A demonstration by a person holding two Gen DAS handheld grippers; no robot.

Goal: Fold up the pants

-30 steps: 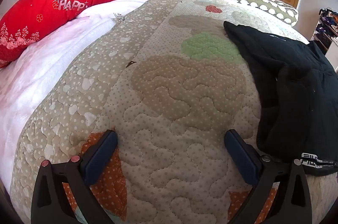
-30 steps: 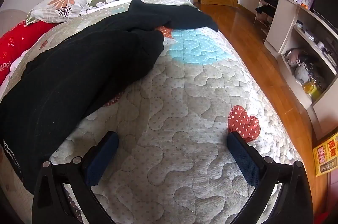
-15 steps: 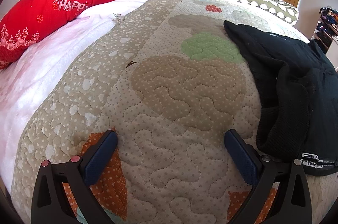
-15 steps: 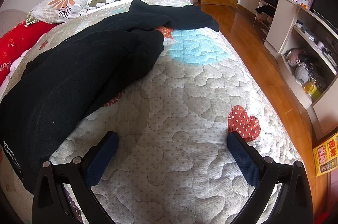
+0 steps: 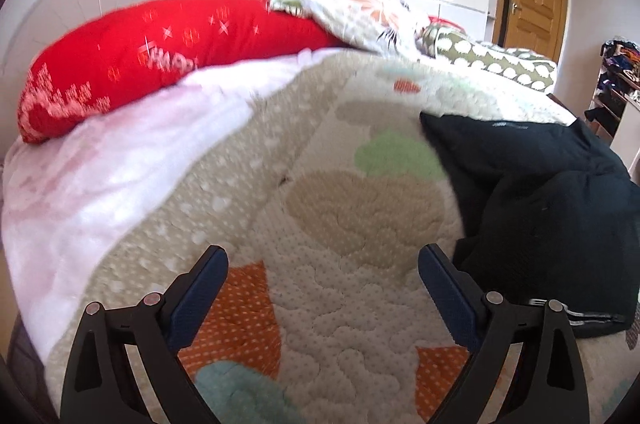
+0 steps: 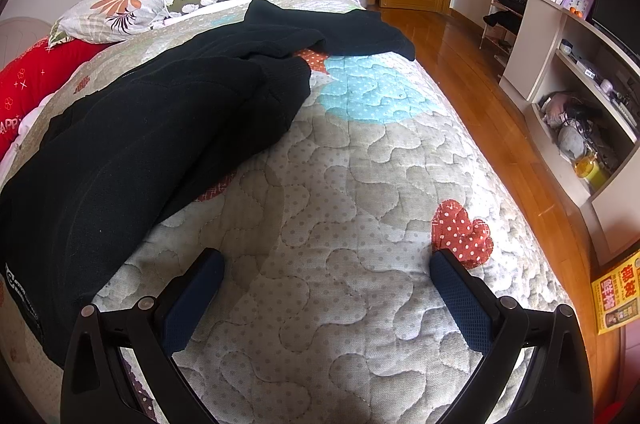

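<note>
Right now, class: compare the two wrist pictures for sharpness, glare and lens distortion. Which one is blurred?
Left wrist view: motion-blurred, the red pillow and quilt smeared, only the left tongs crisp. Right wrist view: sharp; black pants and quilt stitching clear, glare on the wooden floor. Both views: fisheye bulge, dark corners.

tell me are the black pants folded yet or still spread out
Not folded: the black pants lie spread and rumpled across the quilt, legs apart.

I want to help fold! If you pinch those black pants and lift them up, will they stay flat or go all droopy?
Probably droopy: the black pants already lie rumpled and creased on the quilt. They look like thick knit, so likely a bit heavy. Slipping seems unlikely, since the fabric looks textured.
</note>
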